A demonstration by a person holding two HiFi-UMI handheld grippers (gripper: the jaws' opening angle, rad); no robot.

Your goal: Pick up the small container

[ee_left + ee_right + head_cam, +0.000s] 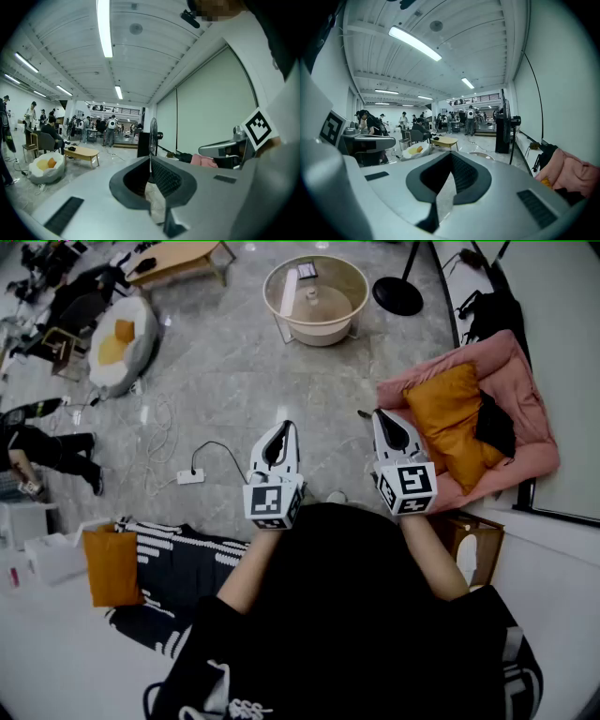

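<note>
I cannot make out which thing is the small container. In the head view, both grippers are held side by side at waist height above the grey stone floor (234, 371). My left gripper (286, 427) is shut, fingertips touching, with nothing between them. My right gripper (380, 414) is also shut and holds nothing. In the left gripper view the jaws of the left gripper (150, 158) meet at the tip and point level across a large room. In the right gripper view the right gripper (451, 154) looks the same way.
A round glass side table (316, 298) with a beige lidded vessel stands ahead. A pink cushion (511, 381) with an orange pillow (455, 418) lies to the right, near a brown box (473, 542). At left are a power strip (190, 477), an orange pillow (112, 565), a white beanbag (120, 345) and a low wooden table (82, 153).
</note>
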